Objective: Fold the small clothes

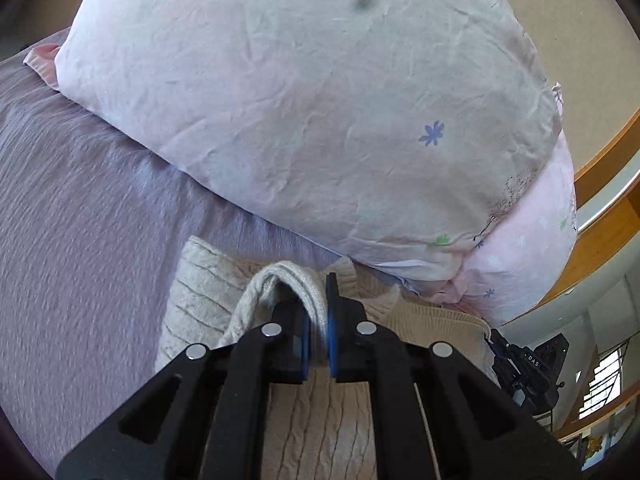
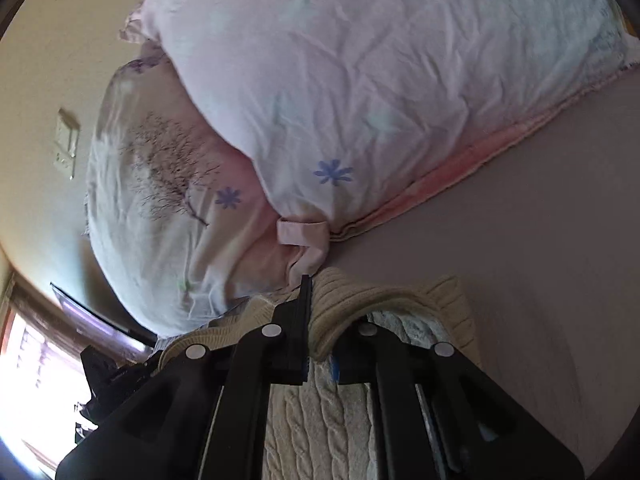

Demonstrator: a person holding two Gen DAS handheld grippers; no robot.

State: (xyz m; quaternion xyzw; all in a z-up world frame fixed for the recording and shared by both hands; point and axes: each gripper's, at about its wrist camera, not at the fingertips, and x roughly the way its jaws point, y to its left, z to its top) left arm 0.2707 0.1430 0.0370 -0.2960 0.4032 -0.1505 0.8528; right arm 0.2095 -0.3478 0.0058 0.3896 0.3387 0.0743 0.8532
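Note:
A cream cable-knit sweater [image 1: 200, 280] lies on the purple bedspread [image 1: 80, 200] just in front of the pillows. My left gripper [image 1: 318, 320] is shut on a fold of the sweater's knit edge and holds it raised. My right gripper [image 2: 320, 320] is shut on another fold of the same sweater [image 2: 400, 300], whose cloth drapes over its right finger. The right gripper's body [image 1: 528, 364] shows at the right in the left wrist view; the left gripper's body [image 2: 116, 368] shows at the lower left in the right wrist view. Part of the sweater is hidden under both grippers.
A large pale pink pillow with flower prints [image 1: 300, 100] lies on a second pillow with a tree print [image 2: 168, 168], just behind the sweater. A beige wall with a switch plate [image 2: 66, 144] is behind. A wooden frame [image 1: 600, 208] and a bright window [image 2: 32, 360] are at the side.

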